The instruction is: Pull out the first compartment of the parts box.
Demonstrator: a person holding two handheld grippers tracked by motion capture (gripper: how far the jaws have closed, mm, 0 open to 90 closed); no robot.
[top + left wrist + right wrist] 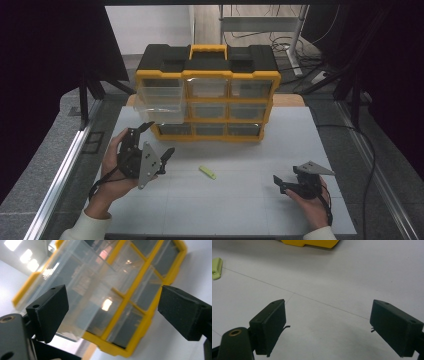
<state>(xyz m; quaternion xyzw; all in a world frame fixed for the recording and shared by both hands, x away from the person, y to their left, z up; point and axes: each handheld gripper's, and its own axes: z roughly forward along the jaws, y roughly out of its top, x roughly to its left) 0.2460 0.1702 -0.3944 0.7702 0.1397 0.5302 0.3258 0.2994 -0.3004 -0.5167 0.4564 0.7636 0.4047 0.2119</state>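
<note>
Both tongs stand with their jaws wide apart and nothing between them. From the high view, the left tongs [157, 141] are held by the person's left hand [114, 167] above the near-left part of the white desk [240, 200], tilted so the jaws aim toward the lower left corner of the yellow and black drawer cabinet [207, 92], and a grey three-cornered plate [148, 162] shows on top of them. In the left gripper view the two black jaws frame the cabinet's front, with a clear drawer [72, 290] pulled out from the yellow frame toward the camera; the jaws are close to it, but whether either touches it cannot be told. In the high view that drawer [159, 102] juts from the left column of the cabinet, in the upper two rows, while the other clear drawers sit flush. The right tongs [281, 184] rest low over the near-right part of the desk in the person's right hand [312, 202], jaws pointing left. The right gripper view looks along them across bare white desk, with a small yellow-green piece [217, 268] at the far left edge and the cabinet's yellow base at the top. In the high view that yellow-green piece [207, 172] lies flat on the desk between the two tongs, in front of the cabinet and well apart from both.
</note>
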